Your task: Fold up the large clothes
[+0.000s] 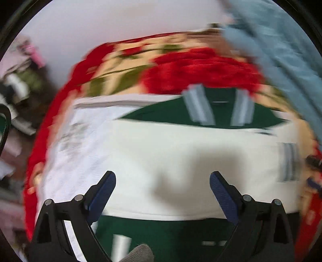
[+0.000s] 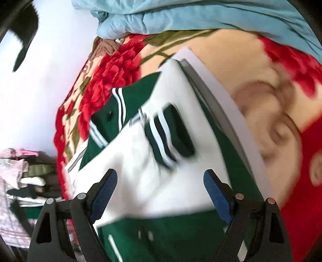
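Left wrist view: the left tongs [image 1: 162,181] stand wide apart, empty, over the green-and-white jacket [image 1: 181,145] lying partly folded on the floral blanket [image 1: 201,66]. Right wrist view: the right tongs [image 2: 160,179] gape too, nothing between them, above the jacket's [image 2: 140,171] near edge; a blue quilt [image 2: 181,16] lies along the bed's far edge.

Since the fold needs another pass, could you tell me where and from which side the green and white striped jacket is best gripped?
Probably the green and white striped jacket is best taken at its near folded edge, where white meets green, approached from above and the near side. The edge lies flat on the red floral blanket, just ahead of the open left gripper and open right gripper, both empty.
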`<state>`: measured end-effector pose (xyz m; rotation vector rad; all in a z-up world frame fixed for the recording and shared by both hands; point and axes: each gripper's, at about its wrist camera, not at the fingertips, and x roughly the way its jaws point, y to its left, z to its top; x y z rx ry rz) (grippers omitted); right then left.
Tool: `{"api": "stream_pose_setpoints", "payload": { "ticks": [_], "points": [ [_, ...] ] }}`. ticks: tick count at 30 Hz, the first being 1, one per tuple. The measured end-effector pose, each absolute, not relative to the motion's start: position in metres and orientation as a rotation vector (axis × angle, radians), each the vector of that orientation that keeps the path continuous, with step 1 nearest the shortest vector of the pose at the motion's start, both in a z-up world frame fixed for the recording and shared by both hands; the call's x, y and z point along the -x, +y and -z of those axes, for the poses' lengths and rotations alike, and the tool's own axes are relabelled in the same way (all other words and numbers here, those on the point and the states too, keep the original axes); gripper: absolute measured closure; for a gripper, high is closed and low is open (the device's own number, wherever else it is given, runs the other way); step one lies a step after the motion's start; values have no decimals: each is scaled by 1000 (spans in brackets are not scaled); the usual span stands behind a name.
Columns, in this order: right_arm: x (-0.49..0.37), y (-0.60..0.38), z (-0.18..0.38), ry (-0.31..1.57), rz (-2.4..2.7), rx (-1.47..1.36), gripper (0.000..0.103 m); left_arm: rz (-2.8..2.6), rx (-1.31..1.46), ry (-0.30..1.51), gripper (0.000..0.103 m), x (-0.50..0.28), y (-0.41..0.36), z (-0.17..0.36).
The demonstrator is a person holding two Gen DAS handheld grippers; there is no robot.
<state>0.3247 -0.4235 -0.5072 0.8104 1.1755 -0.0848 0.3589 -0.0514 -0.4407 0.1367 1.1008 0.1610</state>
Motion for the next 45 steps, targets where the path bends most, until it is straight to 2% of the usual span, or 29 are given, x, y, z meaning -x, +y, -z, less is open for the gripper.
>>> {"api": "stream_pose_setpoints", "payload": {
  "ticks": [3,4,6,7,8,12,15,17,18,20,21,22,25,29,33,35,36,37,38,39,45],
  "points": [
    [-372,-411,546,1294,116,-681,16,-307,-153,1137,8,-369,-2,460],
    [-381,-406,560,1349,116,-648,36,-342,-148,1145,8,-372,11,466],
    [-385,-398,575,1401,144,-596,52,-397,-143,1158,8,-379,31,480],
    [-383,-394,572,1384,138,-569,85,-408,-140,1164,8,-382,35,486],
    [-381,-389,563,1379,149,-484,90,-419,-140,1169,8,-385,39,491],
    [-354,-417,538,1306,268,-607,91,-398,-119,1182,8,-398,37,504],
    [-340,-436,541,1279,400,-651,90,-346,-156,1208,7,-411,24,521],
    [-347,-431,563,1356,342,-633,79,-348,-203,1255,7,-420,18,545],
    [-347,-429,567,1373,311,-634,68,-350,-218,1279,6,-424,18,556],
    [-344,-421,560,1374,265,-617,56,-345,-203,1282,5,-427,20,556],
    [-341,-416,551,1375,254,-592,46,-337,-193,1277,5,-425,21,550],
    [-332,-407,538,1378,230,-567,43,-333,-189,1269,5,-422,22,543],
    [-297,-371,510,1407,126,-551,43,-305,-168,1247,5,-393,19,517],
    [-233,-298,544,1656,-51,-566,43,-262,-220,1264,5,-317,10,499],
    [-162,-239,605,1827,-69,-575,43,-210,-290,1408,5,-239,-3,530],
    [-149,-220,617,1840,-20,-504,43,-195,-294,1483,5,-211,-4,552],
    [-146,-213,616,1800,1,-451,46,-191,-301,1499,5,-202,-4,558],
    [-144,-208,614,1773,42,-397,65,-190,-315,1511,5,-194,-3,563],
    [-143,-205,614,1762,70,-366,73,-187,-322,1521,5,-185,-1,567],
    [-141,-200,613,1751,91,-346,87,-184,-317,1523,5,-182,1,568],
    [-145,-161,601,1756,41,-411,91,-194,-313,1491,5,-169,29,556]
  ]
}}
